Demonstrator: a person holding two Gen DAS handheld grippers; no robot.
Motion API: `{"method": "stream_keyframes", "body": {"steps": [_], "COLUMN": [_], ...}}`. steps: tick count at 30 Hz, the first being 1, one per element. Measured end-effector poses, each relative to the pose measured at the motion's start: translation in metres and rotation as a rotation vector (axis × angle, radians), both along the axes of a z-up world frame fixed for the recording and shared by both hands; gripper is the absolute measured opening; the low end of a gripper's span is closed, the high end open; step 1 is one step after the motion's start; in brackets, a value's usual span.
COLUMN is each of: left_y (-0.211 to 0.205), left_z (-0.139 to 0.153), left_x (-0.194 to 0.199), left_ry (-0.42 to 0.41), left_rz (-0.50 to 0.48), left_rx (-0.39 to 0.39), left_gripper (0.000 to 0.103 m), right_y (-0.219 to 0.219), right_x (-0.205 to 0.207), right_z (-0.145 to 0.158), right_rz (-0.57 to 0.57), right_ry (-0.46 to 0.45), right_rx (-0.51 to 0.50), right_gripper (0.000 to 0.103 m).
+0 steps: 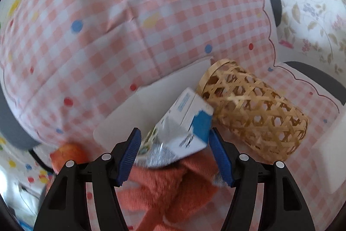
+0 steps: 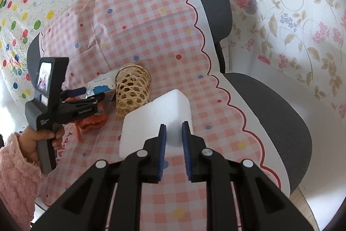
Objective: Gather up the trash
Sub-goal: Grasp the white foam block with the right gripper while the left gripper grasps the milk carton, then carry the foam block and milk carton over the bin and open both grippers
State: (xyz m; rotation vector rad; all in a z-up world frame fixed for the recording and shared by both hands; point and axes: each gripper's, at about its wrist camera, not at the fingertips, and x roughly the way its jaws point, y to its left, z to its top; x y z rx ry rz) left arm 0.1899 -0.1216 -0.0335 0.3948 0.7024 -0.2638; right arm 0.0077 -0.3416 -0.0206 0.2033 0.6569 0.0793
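Observation:
A crumpled white and blue carton (image 1: pixel 183 129) sits between the blue pads of my left gripper (image 1: pixel 174 140), which is shut on it, its mouth next to the opening of a woven bamboo basket (image 1: pixel 253 109) lying on its side. The carton (image 2: pixel 101 88) and basket (image 2: pixel 133 90) also show in the right wrist view, with the left gripper (image 2: pixel 86 94) there. My right gripper (image 2: pixel 174 129) has its jaws slightly apart, over the near edge of a white foam block (image 2: pixel 151 120); I cannot tell if it grips it.
An orange cloth (image 1: pixel 173 185) lies under the left gripper. A white card (image 1: pixel 151 109) lies behind the carton. All rest on a pink checked cloth (image 2: pixel 151 31) draped over a grey office chair (image 2: pixel 274 114). Floral and dotted sheets cover the surroundings.

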Motion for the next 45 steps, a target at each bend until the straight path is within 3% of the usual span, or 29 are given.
{"method": "stream_keyframes", "body": {"steps": [2, 7, 10, 15, 19, 28, 38, 45], "left_y": [-0.004, 0.004, 0.025, 0.062, 0.070, 0.063, 0.040, 0.005], "left_z": [0.002, 0.015, 0.039, 0.102, 0.124, 0.091, 0.052, 0.044], "left_x": [-0.003, -0.001, -0.013, -0.056, -0.095, -0.174, -0.209, -0.239], "left_ry": [-0.010, -0.007, -0.065, -0.162, -0.189, -0.115, 0.052, 0.058], "left_rz": [-0.031, -0.014, 0.028, 0.045, -0.005, -0.092, -0.184, -0.285], "left_rx": [0.008, -0.043, -0.144, -0.376, -0.444, -0.483, -0.520, -0.487], "left_gripper": [0.051, 0.048, 0.047, 0.047, 0.047, 0.045, 0.044, 0.044], "right_y": [0.002, 0.005, 0.007, 0.008, 0.011, 0.011, 0.005, -0.007], "right_x": [-0.001, -0.009, -0.018, -0.031, -0.043, -0.070, -0.101, -0.129], "right_z": [0.001, 0.008, 0.015, 0.026, 0.031, 0.026, 0.014, 0.017], "right_rz": [0.001, 0.003, 0.000, -0.007, -0.008, -0.022, -0.048, -0.113], "right_ry": [-0.002, -0.019, -0.041, -0.072, -0.089, -0.063, -0.010, -0.008], "right_rx": [-0.002, -0.010, -0.019, -0.029, -0.047, -0.105, -0.129, -0.178], "right_gripper": [0.015, 0.015, 0.015, 0.015, 0.015, 0.015, 0.015, 0.015]}}
